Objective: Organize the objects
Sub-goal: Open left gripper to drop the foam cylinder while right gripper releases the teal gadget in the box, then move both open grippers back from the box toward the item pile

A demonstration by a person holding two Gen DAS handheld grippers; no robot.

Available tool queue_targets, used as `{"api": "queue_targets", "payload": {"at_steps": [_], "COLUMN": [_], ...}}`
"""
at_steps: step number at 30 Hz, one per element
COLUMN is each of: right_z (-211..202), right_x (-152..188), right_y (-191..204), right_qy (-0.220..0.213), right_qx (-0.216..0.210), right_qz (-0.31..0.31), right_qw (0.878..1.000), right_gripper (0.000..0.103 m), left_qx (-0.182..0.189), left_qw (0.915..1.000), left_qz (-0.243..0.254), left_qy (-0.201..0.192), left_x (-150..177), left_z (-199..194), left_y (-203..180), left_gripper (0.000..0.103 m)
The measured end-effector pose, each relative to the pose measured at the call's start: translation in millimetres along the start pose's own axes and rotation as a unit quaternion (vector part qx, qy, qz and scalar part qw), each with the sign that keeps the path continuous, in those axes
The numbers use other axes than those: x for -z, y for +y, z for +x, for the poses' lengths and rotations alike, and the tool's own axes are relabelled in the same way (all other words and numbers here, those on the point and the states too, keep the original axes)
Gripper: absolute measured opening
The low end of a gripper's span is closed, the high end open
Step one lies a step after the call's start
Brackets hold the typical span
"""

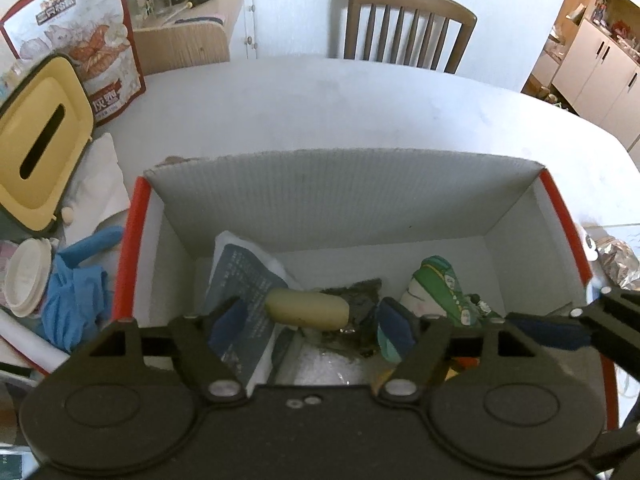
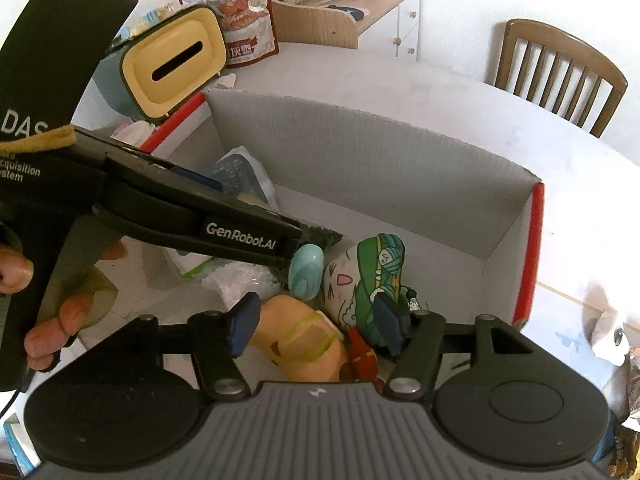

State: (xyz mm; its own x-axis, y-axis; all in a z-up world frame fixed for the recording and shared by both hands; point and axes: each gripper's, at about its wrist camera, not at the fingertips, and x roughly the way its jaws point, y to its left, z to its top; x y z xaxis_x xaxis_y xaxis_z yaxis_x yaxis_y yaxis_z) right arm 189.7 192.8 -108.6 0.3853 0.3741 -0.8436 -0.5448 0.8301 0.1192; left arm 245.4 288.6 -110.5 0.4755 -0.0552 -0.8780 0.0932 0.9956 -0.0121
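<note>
Looking down through both wrist cameras, I saw a white table [image 1: 360, 112] carrying an open cardboard box [image 1: 340, 200] with red edges and a pale corrugated inside. My left gripper [image 1: 308, 320] hung over the box with its jaws apart and nothing pressed between the blue pads; a cream cylinder-shaped object [image 1: 306, 310] lay below the gap on a dark printed packet [image 1: 244, 280], just beside a green patterned pouch [image 1: 440, 288]. My right gripper [image 2: 314, 322] also stood open over the box, above an orange soft toy [image 2: 296, 344], with no contact I could make out. In the right view a hand [image 2: 60, 316] held the left gripper's handle, and a small light-blue oval object [image 2: 306, 266] sat at its tip; whether it was attached there I could not tell. Left of the box stood a yellow tissue box [image 1: 40, 140], a printed snack bag [image 1: 92, 40], blue gloves [image 1: 76, 300] and a white lid [image 1: 26, 276]. Beyond the table were a wooden chair [image 1: 408, 24], a white wall, a cluttered wooden side shelf [image 2: 352, 4] and, far right, white cabinets [image 1: 600, 76].
</note>
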Motion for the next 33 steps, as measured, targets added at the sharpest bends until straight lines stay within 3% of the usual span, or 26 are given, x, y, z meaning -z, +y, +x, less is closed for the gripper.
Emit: {"api": "queue_targets", "payload": {"at_steps": [18, 33], "right_z": [-79, -160], "right_x": [18, 74], "right_y": [-7, -62], "right_qy": [-0.061, -0.107], "right_qx": [-0.051, -0.063], "right_qz": [0.002, 0.020], "right_qw": [0.997, 0.992], "right_gripper": [0.078, 0.085], "left_qx": [0.004, 0.043], "left_qw": [0.9978, 0.9940], "left_qz": [0.025, 0.043], "left_qy": [-0.061, -0.090], "left_x": [15, 29], "left_z": [-59, -97], "left_y": [-32, -113], "left_gripper": [0.096, 0.102]}}
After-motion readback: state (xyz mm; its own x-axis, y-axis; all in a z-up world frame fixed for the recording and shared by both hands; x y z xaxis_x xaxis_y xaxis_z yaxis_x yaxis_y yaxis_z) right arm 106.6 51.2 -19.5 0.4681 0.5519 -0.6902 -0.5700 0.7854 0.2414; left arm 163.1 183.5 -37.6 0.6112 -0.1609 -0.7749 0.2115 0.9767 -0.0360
